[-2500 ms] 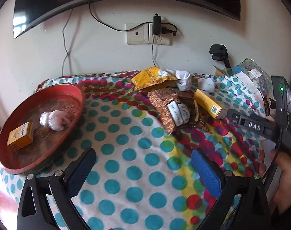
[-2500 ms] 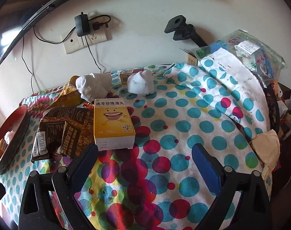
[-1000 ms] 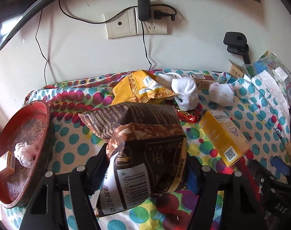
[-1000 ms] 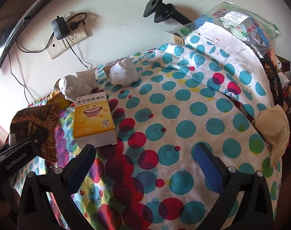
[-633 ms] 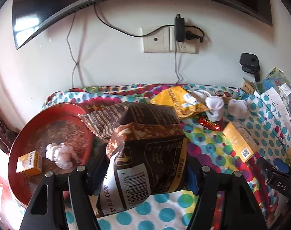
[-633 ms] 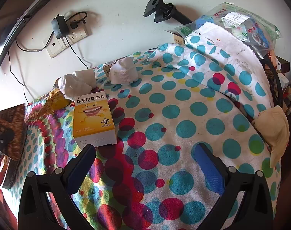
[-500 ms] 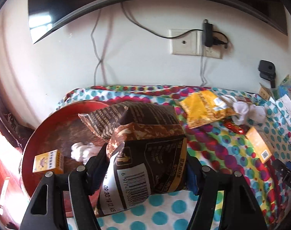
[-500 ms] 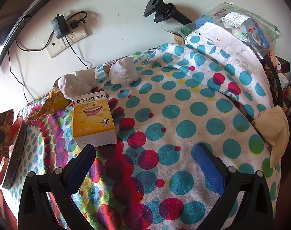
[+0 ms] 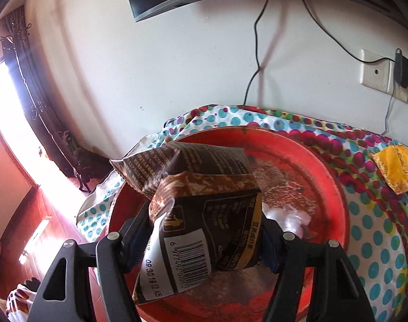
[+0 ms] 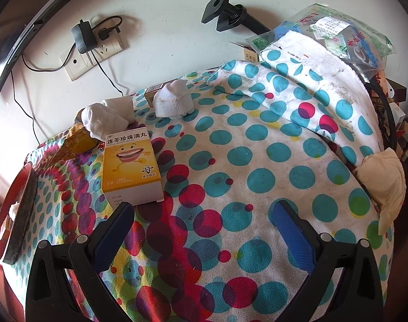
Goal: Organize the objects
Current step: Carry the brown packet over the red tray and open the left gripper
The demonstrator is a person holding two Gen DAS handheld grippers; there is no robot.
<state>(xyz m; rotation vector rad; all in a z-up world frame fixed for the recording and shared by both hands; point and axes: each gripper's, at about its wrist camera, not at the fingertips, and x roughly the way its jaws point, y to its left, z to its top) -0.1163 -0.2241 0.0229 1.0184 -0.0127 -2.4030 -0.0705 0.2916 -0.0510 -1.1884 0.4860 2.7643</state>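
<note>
Left wrist view: the left gripper [image 9: 204,237] has its jaws about half open and pressed against both sides of a dark brown snack bag [image 9: 204,214], barcode panel facing the camera, crumpled top end pointing away. The bag hangs above the red round tray [image 9: 335,187], which sits at the left end of the polka-dot cloth [image 9: 375,247] near the wall. A crumpled clear wrapper [image 9: 289,214] lies inside the tray, just right of the bag and partly hidden by it. A yellow snack packet [image 9: 394,169] lies on the cloth beyond the tray's right rim. Wall socket [image 9: 375,75] with a black adapter plugged in, dark screen edge above. Right wrist view: the right gripper [image 10: 201,230] has its jaws wide apart with nothing between them, hovering over the near middle of the cloth. A yellow medicine box [image 10: 131,166] stands just beyond the gripper's left finger, not touching it. Two white socks, one [image 10: 104,119] behind the box, the other [image 10: 174,102] toward the far edge, with a small brown box [image 10: 152,92] beside it. The tray shows edge-on at the cloth's left edge. A cream rag [image 10: 383,182] hangs off the right edge; plastic bags [image 10: 335,32] are piled at the far right corner.
</note>
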